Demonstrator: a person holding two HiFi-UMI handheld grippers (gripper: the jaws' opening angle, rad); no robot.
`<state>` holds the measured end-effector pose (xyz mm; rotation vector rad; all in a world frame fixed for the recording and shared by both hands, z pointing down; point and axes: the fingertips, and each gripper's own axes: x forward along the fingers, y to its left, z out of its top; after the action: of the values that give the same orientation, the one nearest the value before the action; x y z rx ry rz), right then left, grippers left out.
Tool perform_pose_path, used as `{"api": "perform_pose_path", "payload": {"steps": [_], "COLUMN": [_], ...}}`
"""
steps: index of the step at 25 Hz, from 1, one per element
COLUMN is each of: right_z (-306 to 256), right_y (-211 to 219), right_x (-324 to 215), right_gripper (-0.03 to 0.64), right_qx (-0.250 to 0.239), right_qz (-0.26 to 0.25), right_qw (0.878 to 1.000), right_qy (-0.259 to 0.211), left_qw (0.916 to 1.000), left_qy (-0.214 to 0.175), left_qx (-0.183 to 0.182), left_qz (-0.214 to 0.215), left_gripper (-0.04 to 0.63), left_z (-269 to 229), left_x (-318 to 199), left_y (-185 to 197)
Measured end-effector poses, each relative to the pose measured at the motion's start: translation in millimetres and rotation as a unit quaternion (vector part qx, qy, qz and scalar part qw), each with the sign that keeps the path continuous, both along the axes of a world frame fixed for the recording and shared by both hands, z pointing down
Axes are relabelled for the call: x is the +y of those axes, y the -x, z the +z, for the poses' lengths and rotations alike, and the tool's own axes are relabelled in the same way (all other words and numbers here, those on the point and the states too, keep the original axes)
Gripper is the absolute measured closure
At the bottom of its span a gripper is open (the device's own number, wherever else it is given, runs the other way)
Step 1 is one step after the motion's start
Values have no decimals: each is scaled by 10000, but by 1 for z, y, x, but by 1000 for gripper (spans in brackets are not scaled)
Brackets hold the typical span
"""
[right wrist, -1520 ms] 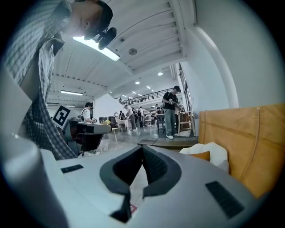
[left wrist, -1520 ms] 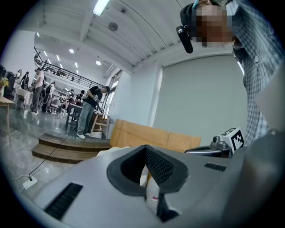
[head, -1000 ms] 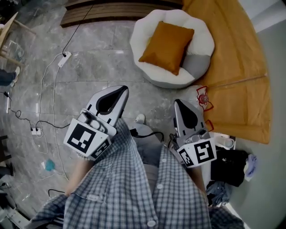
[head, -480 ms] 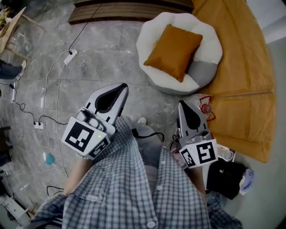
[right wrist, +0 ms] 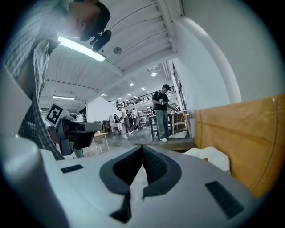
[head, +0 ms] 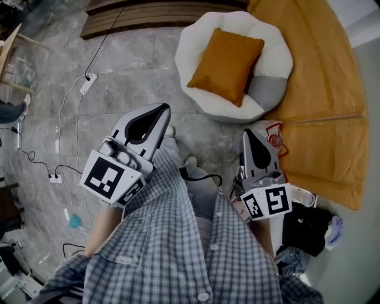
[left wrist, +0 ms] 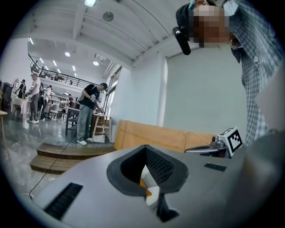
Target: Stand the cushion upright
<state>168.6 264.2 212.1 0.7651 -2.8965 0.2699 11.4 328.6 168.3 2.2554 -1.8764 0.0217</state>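
Observation:
An orange cushion (head: 225, 64) lies flat, slightly tilted, on a round white seat (head: 199, 38) with a grey patch. Both grippers are held level over the floor, short of the seat and pointing toward it. My left gripper (head: 160, 108) is shut with nothing in it, to the lower left of the seat. My right gripper (head: 247, 132) is also shut and empty, just below the seat's front edge. In the left gripper view a sliver of the orange cushion (left wrist: 143, 183) shows below the closed left gripper (left wrist: 144, 147). In the right gripper view the white seat (right wrist: 213, 156) lies beyond the right gripper (right wrist: 142, 147).
Orange panels (head: 323, 89) lie right of the seat. A small red object (head: 272, 133) sits by its front. Power strips and cables (head: 86, 83) trail over the grey floor at left. A wooden step (head: 148, 12) runs behind. Dark bags and clothes (head: 306, 222) are at lower right. People stand far off.
Both grippers have edged forward toward the seat as the person steps. Their jaws stay shut. The cushion has not moved.

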Motion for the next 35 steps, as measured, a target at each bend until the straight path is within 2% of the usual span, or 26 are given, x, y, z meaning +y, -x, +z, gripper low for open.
{"api": "perform_pose_path", "payload": {"steps": [8,19,28,35], "right_z": [0,1,10,17], "right_y": [52,119,127,114], "right_x": [-36,-76,-94,-125], "right_gripper": [611,611,611,611], "right_qx": [249,337,444,494], "right_qz": [298,950,1609,1850], "right_qw": [9992,9949,9858,9813], "right_qy": [-61,38,159,199], "left_qw": [9995,9953,9892,9874], "left_qy": [3,61,110,162], "left_qx": [124,-25,106,186], "left_qz": [290,967,1460,1565], "left_gripper": [589,589,589,589], "left_z": [6,9,21,27], "left_x": [-53,-114,-147,-175], "left_y": [57,134,154,149]}}
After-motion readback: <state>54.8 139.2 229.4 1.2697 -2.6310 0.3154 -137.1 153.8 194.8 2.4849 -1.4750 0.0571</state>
